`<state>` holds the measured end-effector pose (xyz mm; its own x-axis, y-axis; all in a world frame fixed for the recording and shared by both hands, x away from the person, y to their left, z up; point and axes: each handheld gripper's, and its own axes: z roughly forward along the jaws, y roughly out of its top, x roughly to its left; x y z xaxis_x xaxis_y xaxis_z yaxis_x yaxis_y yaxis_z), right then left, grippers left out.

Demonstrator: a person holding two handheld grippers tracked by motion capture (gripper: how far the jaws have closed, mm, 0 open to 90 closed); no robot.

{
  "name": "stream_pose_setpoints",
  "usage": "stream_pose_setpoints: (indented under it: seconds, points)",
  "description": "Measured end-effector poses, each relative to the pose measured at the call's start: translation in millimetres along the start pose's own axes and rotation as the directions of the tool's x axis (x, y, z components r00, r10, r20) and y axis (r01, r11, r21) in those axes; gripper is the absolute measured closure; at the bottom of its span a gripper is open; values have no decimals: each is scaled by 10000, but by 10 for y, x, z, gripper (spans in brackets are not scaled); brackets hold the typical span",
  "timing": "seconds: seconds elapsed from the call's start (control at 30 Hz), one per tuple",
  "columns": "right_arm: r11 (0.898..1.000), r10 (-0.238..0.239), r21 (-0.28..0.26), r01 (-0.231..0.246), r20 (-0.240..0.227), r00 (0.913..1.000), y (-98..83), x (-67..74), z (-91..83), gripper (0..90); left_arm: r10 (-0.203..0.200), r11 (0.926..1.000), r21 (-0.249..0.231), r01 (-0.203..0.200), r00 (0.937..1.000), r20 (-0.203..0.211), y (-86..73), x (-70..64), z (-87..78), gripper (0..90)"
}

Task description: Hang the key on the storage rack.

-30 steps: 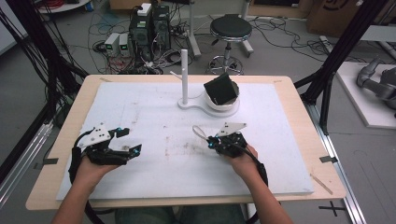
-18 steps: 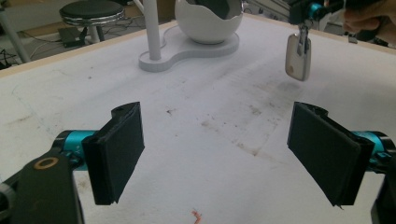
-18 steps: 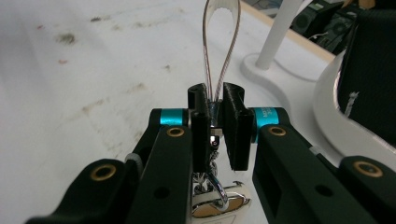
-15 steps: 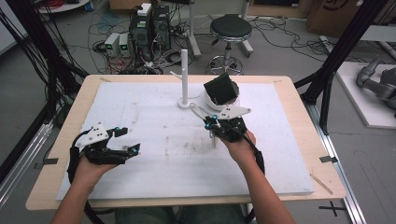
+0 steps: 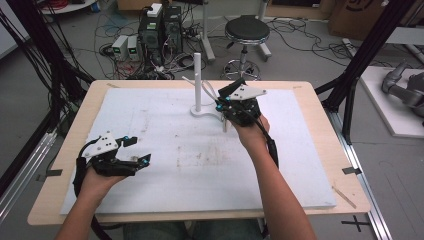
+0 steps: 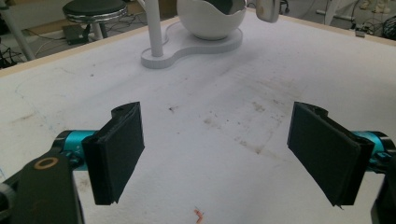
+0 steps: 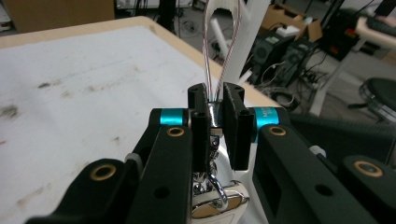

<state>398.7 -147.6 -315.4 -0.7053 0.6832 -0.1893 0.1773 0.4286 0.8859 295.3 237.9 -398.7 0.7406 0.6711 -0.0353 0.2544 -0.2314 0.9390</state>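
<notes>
- A white stand (image 5: pixel 198 107) sits at the far middle of the table (image 5: pixel 310 95), which is covered by a stained white sheet (image 5: pixel 165 150).
- The stand has a flat base, an upright white post (image 5: pixel 197 75) and, seen from the left gripper view, a white bowl-shaped cup (image 6: pixel 211 18) beside the post with something dark inside it.
- Beyond the table a black round stool (image 5: pixel 247 30), computer boxes (image 5: pixel 160 25) and tangled cables lie on the floor; black frame bars rise at both sides.
- In the high view the right hand and its tool cover the cup, so the cup cannot be seen from above.
- The right hand-held gripper (image 7: pixel 215 112) is at the stand, just right of the post, its jaws pressed nearly together on the metal end of a keyring (image 7: pixel 215 186).
- A thin clear loop (image 7: pixel 223 51) rises from between the jaws toward a white part above; a metal clasp and a pale fob hang below them.
- The left hand-held gripper (image 6: pixel 224 154) is at the near left of the table, well apart from the stand, low over the sheet.
- Its jaws stand wide apart with nothing between them; a small reddish scrap (image 6: pixel 200 214) lies on the sheet just in front.
</notes>
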Motion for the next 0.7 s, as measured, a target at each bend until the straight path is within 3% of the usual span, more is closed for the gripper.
stream_pose_setpoints:
  seconds: [0.4, 0.7]
  points:
    - [9984, -572, -7, 572, 352, 9977, 380, -24, 240, 829, -119, 9999, -106, 120, 9999, 64, -3, 13, -9, 186]
    - [9977, -479, 495, 459, 402, 9980, 336, -54, 406, 828, -132, 9999, -64, 132, 9999, 70, -9, 28, -9, 186]
